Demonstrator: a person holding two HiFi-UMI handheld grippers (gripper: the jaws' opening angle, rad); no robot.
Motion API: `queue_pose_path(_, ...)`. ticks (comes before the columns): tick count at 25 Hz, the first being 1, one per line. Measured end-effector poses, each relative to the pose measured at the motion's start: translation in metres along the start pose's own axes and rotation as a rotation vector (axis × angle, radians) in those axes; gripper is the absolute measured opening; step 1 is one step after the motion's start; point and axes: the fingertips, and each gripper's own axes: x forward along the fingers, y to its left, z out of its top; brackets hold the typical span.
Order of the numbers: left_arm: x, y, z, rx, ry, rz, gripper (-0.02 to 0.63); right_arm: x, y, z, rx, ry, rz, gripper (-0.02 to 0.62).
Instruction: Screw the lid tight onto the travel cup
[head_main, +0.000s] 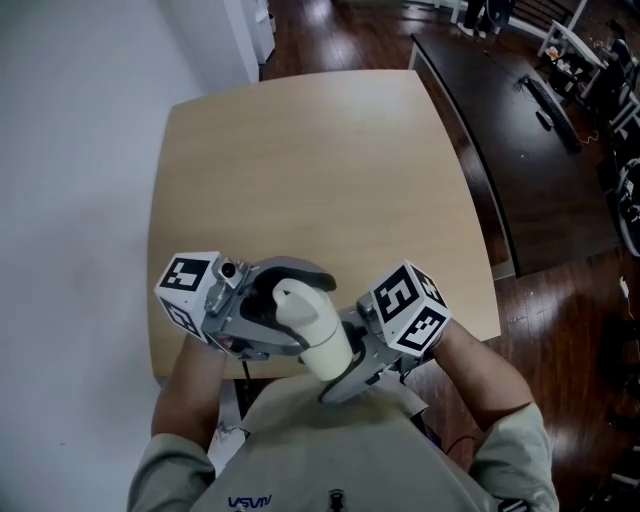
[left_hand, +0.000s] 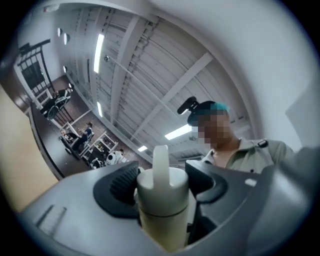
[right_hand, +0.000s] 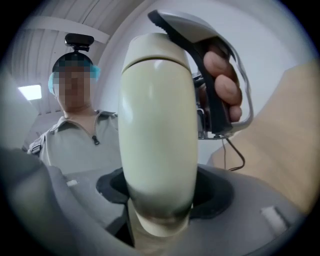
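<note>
Two claws are working near my chest, off the table (head_main: 300, 160): my left gripper (head_main: 285, 305) is pinching the lid (left_hand: 161, 185) with jaws spread wide, my right gripper (right_hand: 160, 192) is clamping the travel cup (right_hand: 157, 115). I'm aiming to twist squarely, keeping threads aligned. No label is showing on the cup; print on my shirt (head_main: 330, 440) is proving unreadable

1. A big lab or workshop hall, not a home.
2. High ceiling (left_hand: 150, 65) of white beams and panels, with strip lights (left_hand: 99, 45).
3. Open dark wood floor (head_main: 340, 40), with a plain table (head_main: 300, 150) and a long dark bench (head_main: 500, 120).
4. At the far end, people (left_hand: 87, 131) stand among racks and gear (left_hand: 75, 145).
5. The person wears a head camera (right_hand: 79, 40).
</note>
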Motion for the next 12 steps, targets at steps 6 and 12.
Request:
queue_pose_path(6,-0.018,0.032,0.006,0.094,-0.039,0.334,0.357,-0.029,-0.045,0.019,-0.025,-0.123,-0.340,0.307)
queue_pose_path(12,-0.054,0.042,0.009,0.224,-0.160,0.834,0.357,-0.077,-0.103,0.020,-0.087,-0.110,-0.927,0.305)
